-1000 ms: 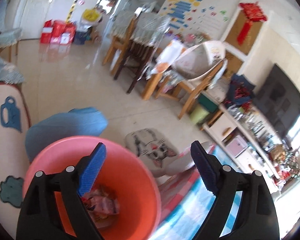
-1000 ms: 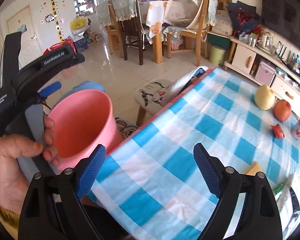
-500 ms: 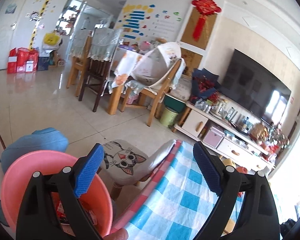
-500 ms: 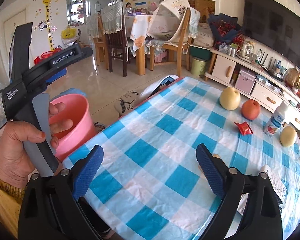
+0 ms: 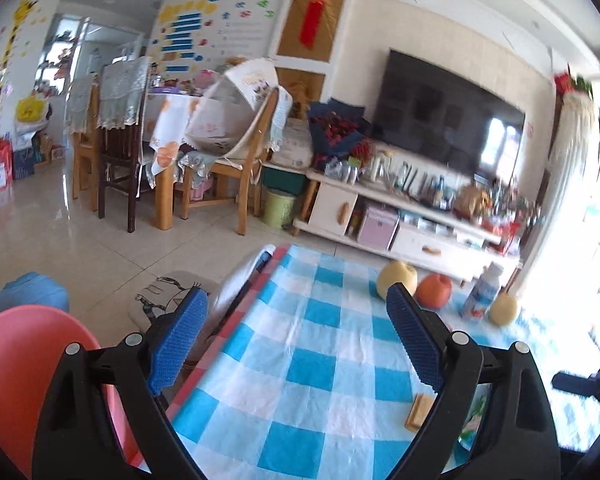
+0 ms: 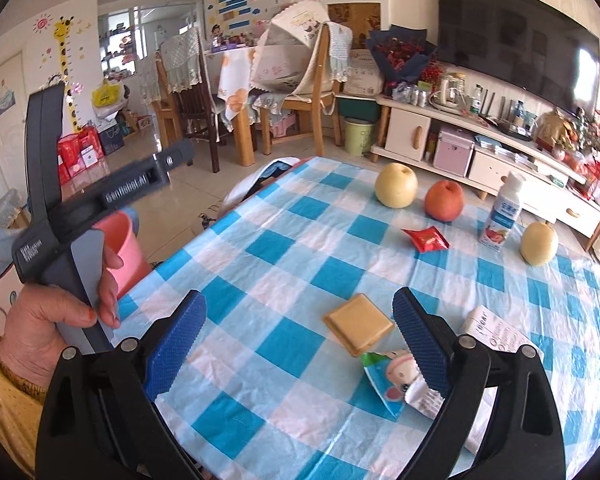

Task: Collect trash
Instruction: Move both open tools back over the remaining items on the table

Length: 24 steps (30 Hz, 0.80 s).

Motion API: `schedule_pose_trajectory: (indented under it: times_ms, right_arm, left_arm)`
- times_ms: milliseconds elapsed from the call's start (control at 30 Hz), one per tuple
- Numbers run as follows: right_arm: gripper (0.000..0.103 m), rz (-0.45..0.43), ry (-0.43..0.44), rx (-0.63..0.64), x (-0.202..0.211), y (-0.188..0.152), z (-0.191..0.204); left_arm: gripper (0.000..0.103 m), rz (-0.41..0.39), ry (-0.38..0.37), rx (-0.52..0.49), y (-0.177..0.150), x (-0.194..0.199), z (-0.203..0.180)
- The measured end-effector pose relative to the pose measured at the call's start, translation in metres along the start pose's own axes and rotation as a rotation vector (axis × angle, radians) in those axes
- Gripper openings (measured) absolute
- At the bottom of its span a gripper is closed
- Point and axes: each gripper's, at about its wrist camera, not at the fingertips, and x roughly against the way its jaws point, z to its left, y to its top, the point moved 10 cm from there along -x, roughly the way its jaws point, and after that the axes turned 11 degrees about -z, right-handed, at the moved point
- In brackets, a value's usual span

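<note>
Both grippers swung from pink bin (image 5: 24,360) over counter (image 6: 300,264) | right gripper (image 6: 298,344) wide, empty; blue wrapper (image 6: 388,384) at its right finger | left gripper (image 5: 296,340) wide, empty | red wrapper (image 6: 426,239) farther, near fruit

Blue-and-white checked tablecloth (image 6: 284,240), pink bin (image 6: 124,248), red wrapper (image 6: 426,239), tan biscuit (image 6: 358,324).
</note>
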Motion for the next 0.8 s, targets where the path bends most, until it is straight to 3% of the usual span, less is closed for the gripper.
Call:
schedule_pose_trajectory:
  times_ms: [300,633,800]
  right_arm:
    - [0.094,-0.021,-0.054,-0.117,0.019,0.004,-0.056]
    - [0.094,-0.052,-0.147,-0.249,0.044,0.009,-0.14]
    - [0.094,-0.037,-0.196,-0.33,0.054,0.003,-0.183]
  left_arm:
    - [0.091,0.116,-0.107,-0.127,-0.034,-0.016,-0.063]
    - [0.091,0.245,-0.297,-0.23,-0.084,-0.008,-0.143]
    - [0.091,0.295,-0.428,-0.269,-0.108,0.008,-0.192]
